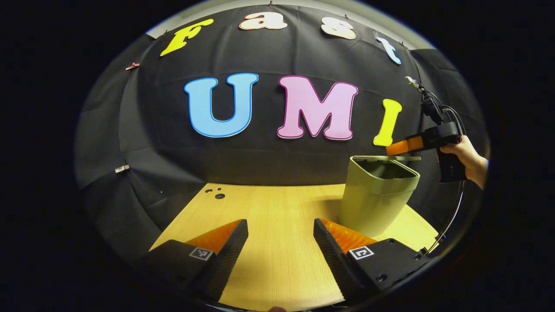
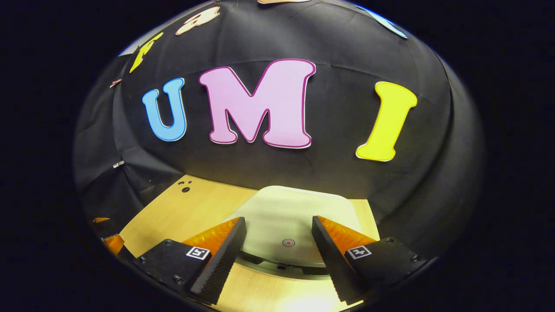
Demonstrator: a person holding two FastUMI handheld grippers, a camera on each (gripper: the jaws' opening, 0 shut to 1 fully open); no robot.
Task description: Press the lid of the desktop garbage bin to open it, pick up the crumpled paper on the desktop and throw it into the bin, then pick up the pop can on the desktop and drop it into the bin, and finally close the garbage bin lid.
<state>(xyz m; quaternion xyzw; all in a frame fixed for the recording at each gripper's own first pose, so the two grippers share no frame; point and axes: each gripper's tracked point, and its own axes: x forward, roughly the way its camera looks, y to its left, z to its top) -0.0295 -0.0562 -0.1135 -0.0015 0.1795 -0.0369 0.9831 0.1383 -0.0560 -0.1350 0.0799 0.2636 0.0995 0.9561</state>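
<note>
Holding right gripper [image 2: 279, 242] spread, empty, just above bin [image 1: 376, 195], over raised lid [image 2: 295, 216]. Left gripper [image 1: 281, 242] spread, farther off. Judging: lid-closing falling to right.

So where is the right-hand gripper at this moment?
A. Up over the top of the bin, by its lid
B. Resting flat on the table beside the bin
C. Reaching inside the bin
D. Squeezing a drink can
A: in the left gripper view the right gripper is held in a hand above the bin's rim, and in the right gripper view its open fingers straddle the pale lid just below.
</note>
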